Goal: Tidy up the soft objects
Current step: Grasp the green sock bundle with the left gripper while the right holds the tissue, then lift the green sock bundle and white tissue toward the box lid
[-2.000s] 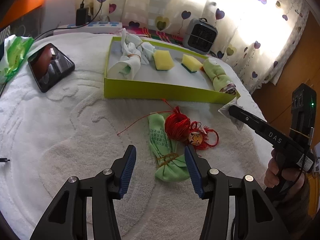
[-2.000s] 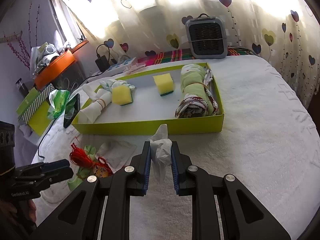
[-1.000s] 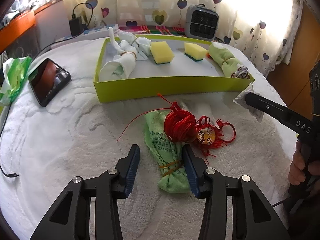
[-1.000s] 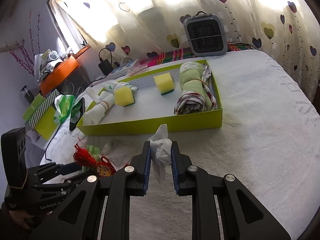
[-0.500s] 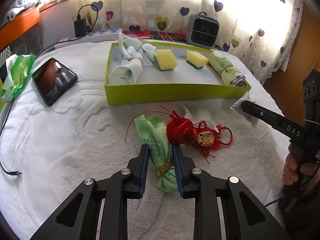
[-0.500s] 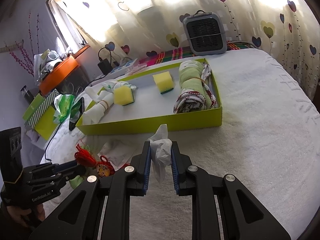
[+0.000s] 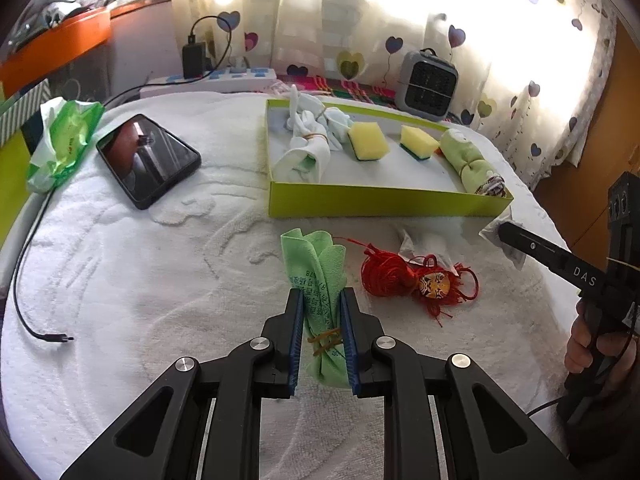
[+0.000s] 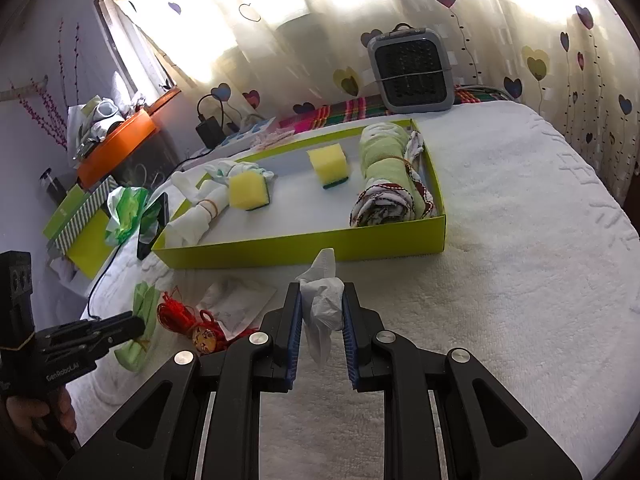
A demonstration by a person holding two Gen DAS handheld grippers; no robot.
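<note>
In the left wrist view, the green cloth [image 7: 320, 280], banded with elastic, is clamped between the pads of the left gripper [image 7: 322, 320], whose jaws have just been closing on it. It lies on the white towel [image 7: 140, 280], beside the red tassel [image 7: 404, 276] and in front of the tray [image 7: 380, 200], where sponges [image 7: 368, 142] and rolled cloths [image 7: 472, 162] are kept.

In the right wrist view, a white tissue [image 8: 322, 308] is pinched in the right gripper [image 8: 320, 320], near the tray's front wall.
</note>
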